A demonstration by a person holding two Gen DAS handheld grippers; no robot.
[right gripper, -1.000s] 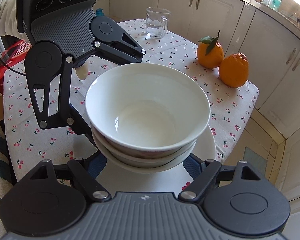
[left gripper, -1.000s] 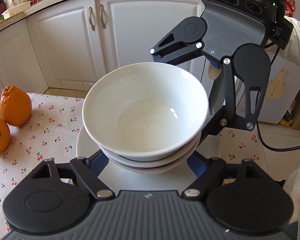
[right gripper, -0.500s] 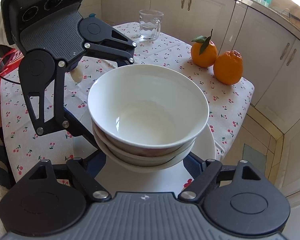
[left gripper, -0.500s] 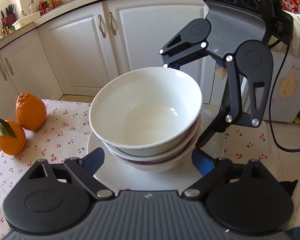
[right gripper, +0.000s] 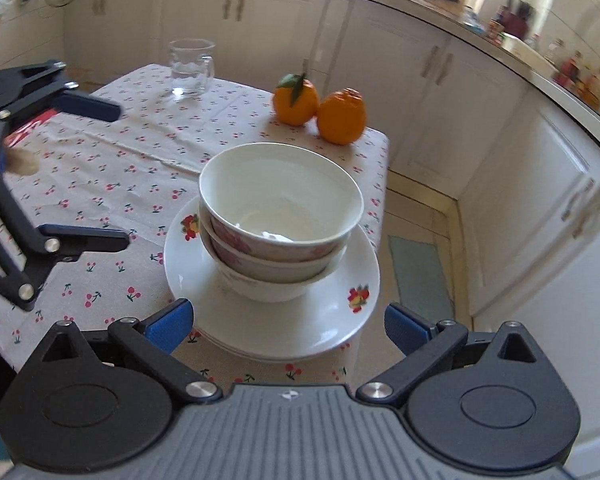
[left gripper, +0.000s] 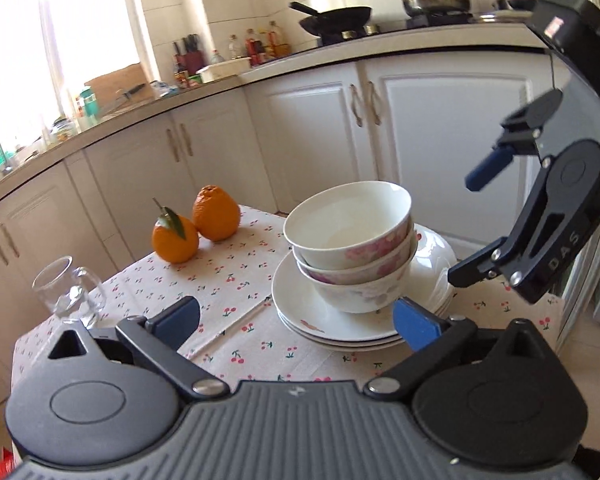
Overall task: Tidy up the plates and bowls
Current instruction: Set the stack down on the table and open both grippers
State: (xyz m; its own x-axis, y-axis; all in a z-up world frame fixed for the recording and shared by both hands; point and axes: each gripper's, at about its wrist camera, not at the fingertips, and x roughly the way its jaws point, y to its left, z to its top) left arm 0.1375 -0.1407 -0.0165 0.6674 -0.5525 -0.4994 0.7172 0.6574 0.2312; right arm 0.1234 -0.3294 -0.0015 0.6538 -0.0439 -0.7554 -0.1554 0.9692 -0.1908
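Three white bowls with pink flower print sit nested on a stack of white plates near the table's edge. My left gripper is open and empty, back from the stack on its near side. My right gripper is open and empty, just short of the plates' rim. Each gripper shows in the other's view, clear of the dishes: the right gripper at the right, the left gripper at the left.
Two oranges lie on the cherry-print tablecloth behind the stack. A glass mug stands at the far corner. White cabinets and the floor lie beyond the table edge.
Both grippers have opened and drawn back from the plate stack, which now rests on the table. The bowls stay nested on the plates.
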